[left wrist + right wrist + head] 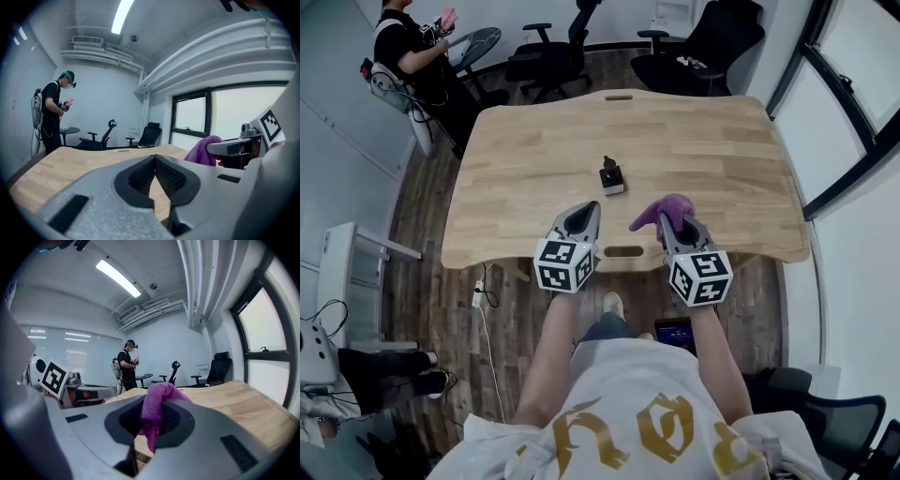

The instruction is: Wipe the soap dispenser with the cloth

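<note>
The soap dispenser (611, 177) is seen standing upright on the wooden table (525, 150), its long axis vertical and its pump spout apparently turned toward the far edge. Beyond it, office chairs (553, 47) and a standing person (412, 47) are seen on a plank floor. The left gripper (593, 208), clenched on nothing, is held just nearer than the dispenser, to its left. The right gripper (673, 228), nearer and to its right, is clamped on a purple cloth (667, 208), apart from the dispenser.
</note>
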Available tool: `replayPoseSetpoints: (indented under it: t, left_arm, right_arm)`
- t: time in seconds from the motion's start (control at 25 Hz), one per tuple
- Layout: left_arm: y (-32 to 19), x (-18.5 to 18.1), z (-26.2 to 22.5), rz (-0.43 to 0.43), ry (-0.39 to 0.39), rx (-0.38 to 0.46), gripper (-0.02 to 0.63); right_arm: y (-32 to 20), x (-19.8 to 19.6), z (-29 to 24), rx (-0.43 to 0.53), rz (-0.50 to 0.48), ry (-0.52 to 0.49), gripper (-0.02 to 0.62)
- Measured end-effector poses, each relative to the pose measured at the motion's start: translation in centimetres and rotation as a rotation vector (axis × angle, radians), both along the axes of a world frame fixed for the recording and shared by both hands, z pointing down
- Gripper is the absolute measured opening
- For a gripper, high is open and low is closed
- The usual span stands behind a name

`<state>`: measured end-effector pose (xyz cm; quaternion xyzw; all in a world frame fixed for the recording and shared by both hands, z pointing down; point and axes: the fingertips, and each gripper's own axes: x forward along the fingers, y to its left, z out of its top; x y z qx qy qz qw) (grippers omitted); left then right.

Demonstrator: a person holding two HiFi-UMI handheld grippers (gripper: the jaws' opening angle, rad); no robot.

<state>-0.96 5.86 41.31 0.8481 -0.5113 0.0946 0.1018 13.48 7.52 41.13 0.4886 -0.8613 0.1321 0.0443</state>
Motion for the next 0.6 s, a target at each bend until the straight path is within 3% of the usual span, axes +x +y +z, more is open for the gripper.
replayPoseSetpoints:
  t: [0.6]
  left_arm:
    - [2.0,-0.1,1.5,0.013,-0.013,-0.052,0.008]
  right_arm:
    - [2.0,-0.2,0.6,-0.018,-0.022,0.006,0.035]
